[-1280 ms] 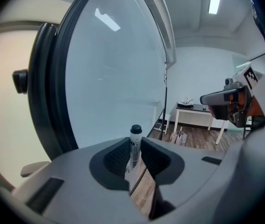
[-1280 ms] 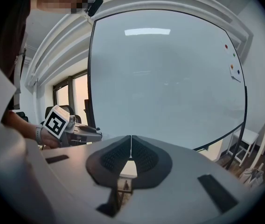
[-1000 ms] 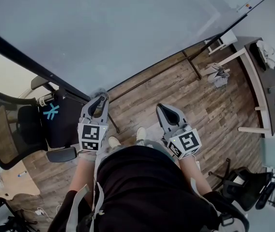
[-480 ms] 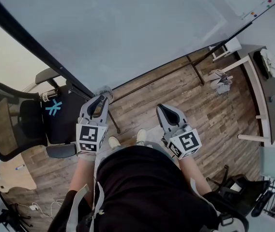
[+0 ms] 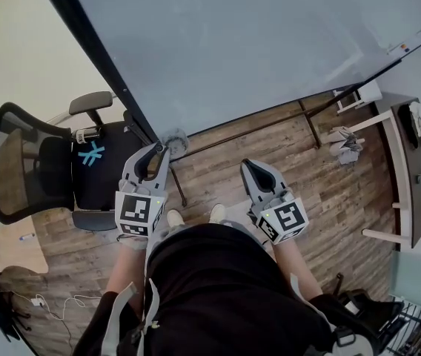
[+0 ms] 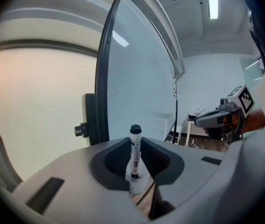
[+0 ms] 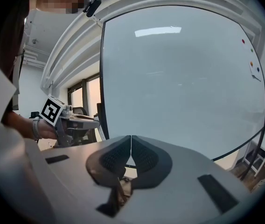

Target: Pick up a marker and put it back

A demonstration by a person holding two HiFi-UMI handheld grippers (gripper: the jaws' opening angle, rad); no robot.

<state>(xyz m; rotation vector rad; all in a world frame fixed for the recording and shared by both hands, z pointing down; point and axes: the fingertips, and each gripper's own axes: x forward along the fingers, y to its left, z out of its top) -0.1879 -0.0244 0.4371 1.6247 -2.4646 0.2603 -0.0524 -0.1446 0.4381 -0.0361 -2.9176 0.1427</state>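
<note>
One marker, two claws, one whiteboard

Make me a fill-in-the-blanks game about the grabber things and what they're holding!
1. The left gripper is shut on a white marker with a ____ cap.
2. The right gripper has its jaws together and holds ____.
3. The office chair beside the whiteboard has a ____ mark on its seat.
Missing words: black; nothing; blue.
</note>
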